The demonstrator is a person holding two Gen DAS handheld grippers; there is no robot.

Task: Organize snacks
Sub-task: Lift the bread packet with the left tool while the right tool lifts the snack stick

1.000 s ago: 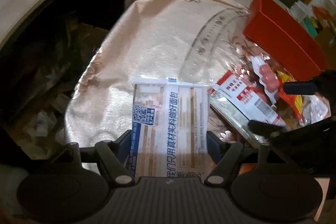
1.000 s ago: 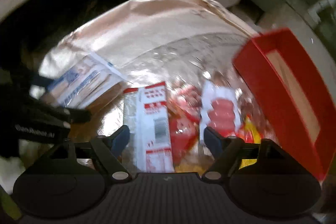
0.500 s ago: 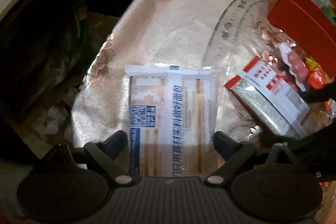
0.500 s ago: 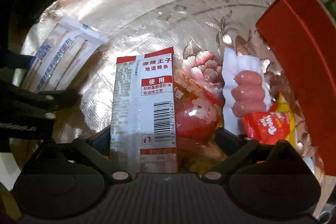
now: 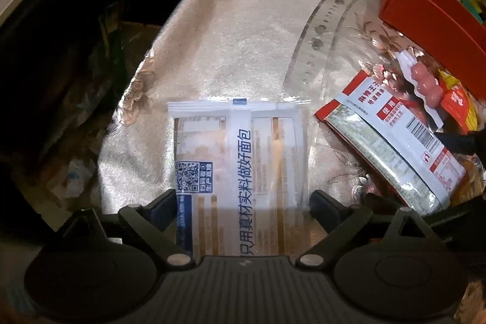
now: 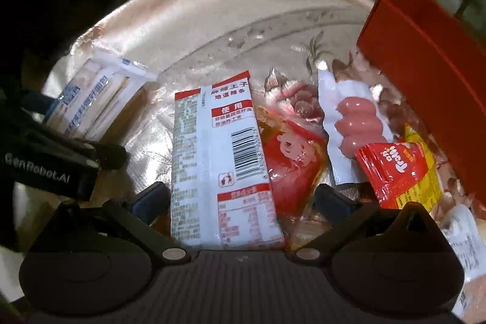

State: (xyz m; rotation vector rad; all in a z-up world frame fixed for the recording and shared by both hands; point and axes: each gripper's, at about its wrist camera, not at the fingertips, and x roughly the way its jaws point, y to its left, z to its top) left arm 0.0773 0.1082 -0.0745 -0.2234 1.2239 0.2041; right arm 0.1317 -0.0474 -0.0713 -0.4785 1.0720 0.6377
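Shiny satin tablecloth [image 5: 243,29] covers the round table, and my snacks lie on it. My left gripper [image 5: 243,204] is opening; the white bread packet [image 5: 240,154] lies flat between its jaws, near the left edge of the table, and the pads do not press it. My right gripper [image 6: 240,196] is opening too, over the red-and-white spicy strip packet [image 6: 218,160] and the red jelly pouch [image 6: 288,166], which lie near the sausage pack [image 6: 352,117] and the red box [image 6: 425,81] at the right edge. I think I am between picks now. Next I must choose one packet, lower the jaws around it, and carry it into the box.
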